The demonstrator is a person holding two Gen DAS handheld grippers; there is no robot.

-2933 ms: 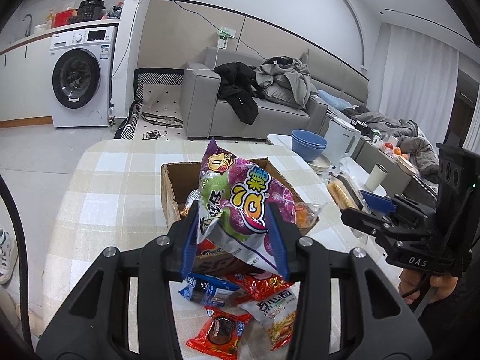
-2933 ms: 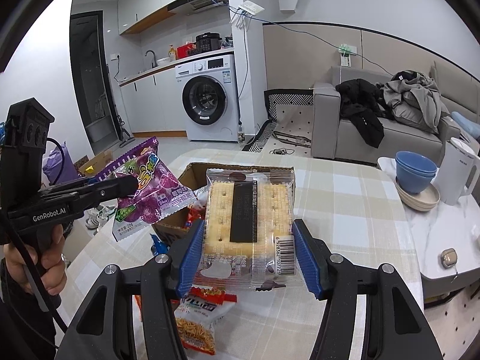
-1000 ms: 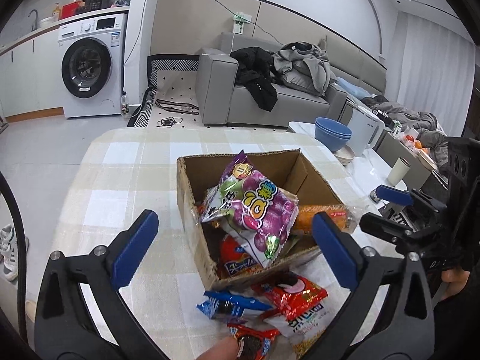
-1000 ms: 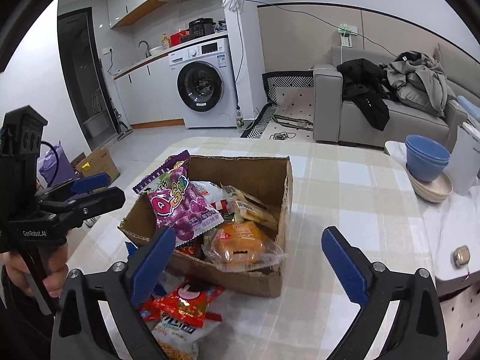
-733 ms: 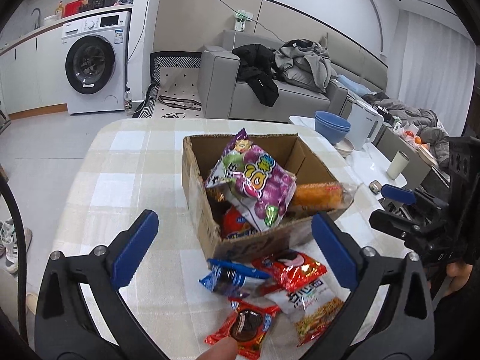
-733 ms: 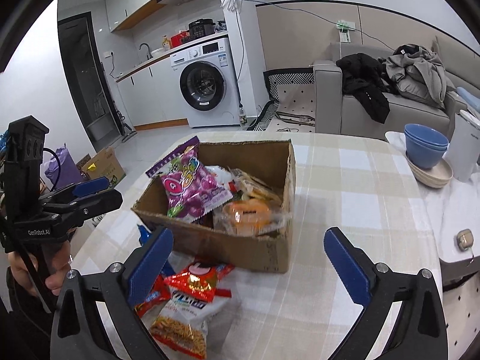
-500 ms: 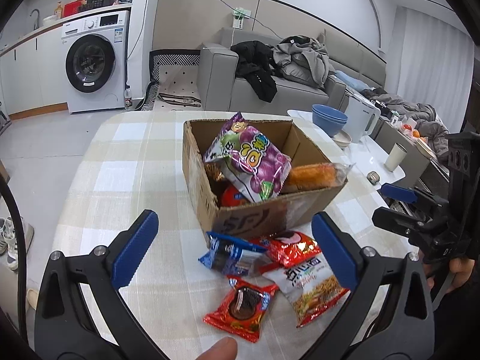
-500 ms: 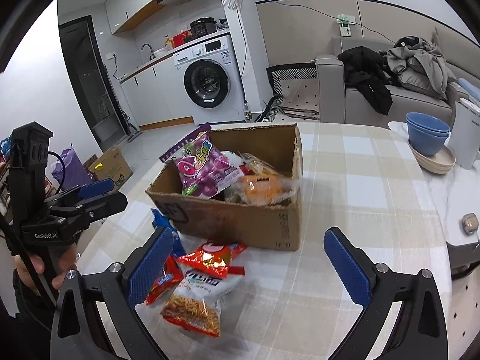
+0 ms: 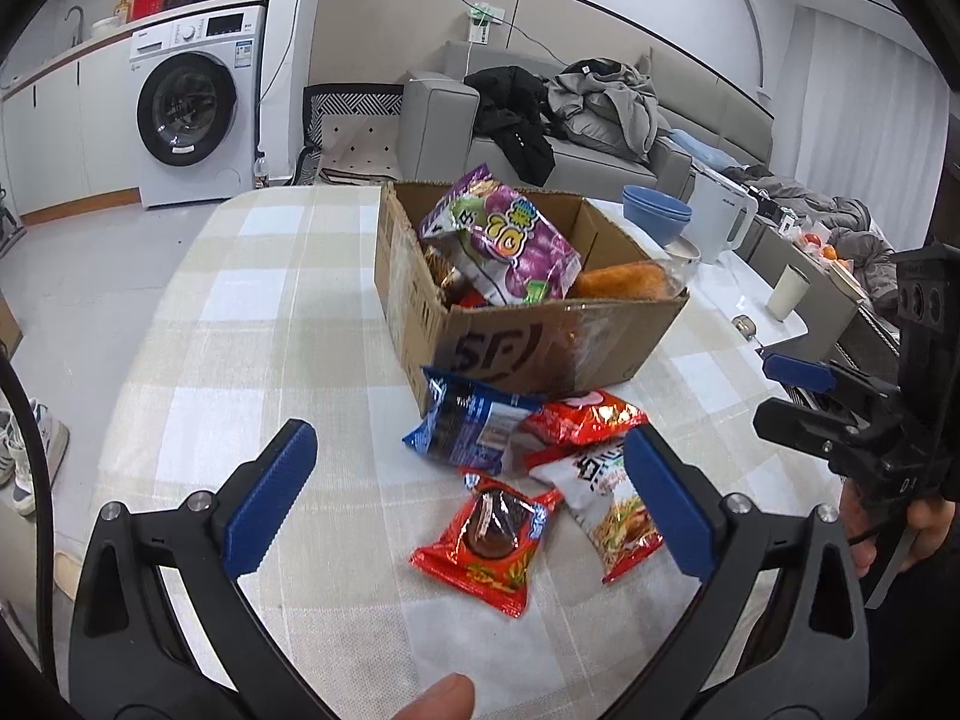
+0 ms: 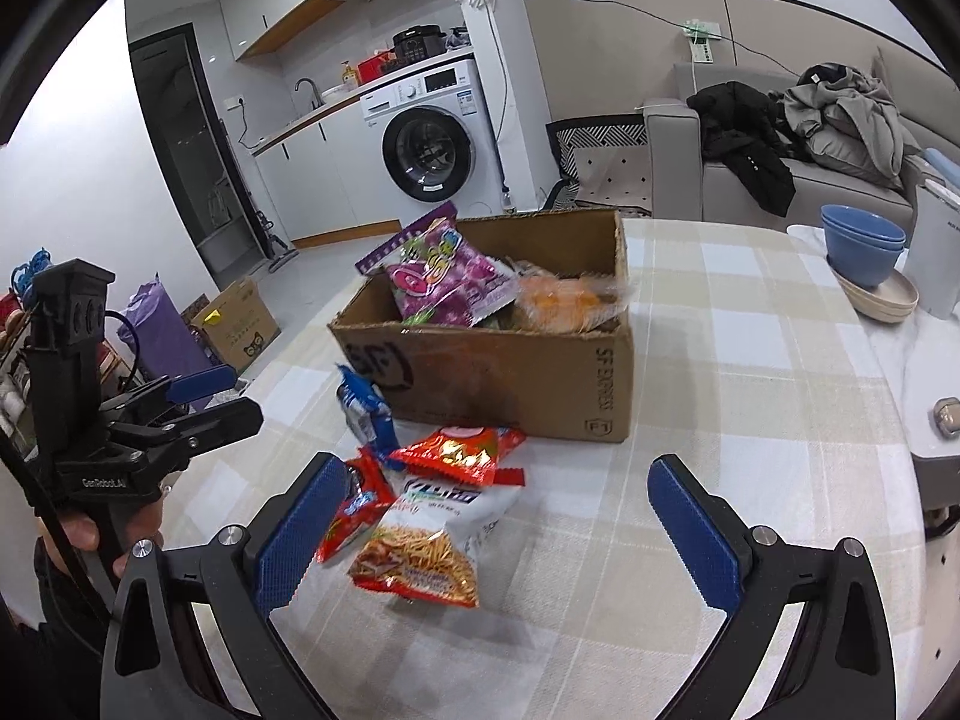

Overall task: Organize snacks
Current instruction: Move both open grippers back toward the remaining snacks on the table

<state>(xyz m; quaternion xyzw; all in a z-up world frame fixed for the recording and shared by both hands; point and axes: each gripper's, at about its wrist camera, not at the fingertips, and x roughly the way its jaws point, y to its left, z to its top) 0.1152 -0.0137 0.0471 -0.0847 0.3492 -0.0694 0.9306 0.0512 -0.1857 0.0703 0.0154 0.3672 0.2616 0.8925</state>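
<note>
Cardboard box (image 9: 528,342) on my checked tabletop (image 9: 252,324) is already heaped; four foil packets (image 10: 420,516) lie just beside it. Both tongs, left (image 9: 468,504) and right (image 10: 498,534), gape wide, holding nothing. Reckon adding more could tip the purple candy bag (image 9: 504,240) out.

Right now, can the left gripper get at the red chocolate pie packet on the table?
Probably yes. The left gripper is open, and the red chocolate pie packet lies flat between its jaws, with nothing on top.

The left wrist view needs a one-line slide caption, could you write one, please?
Left gripper open above four loose snack packets beside the filled cardboard box.
</note>
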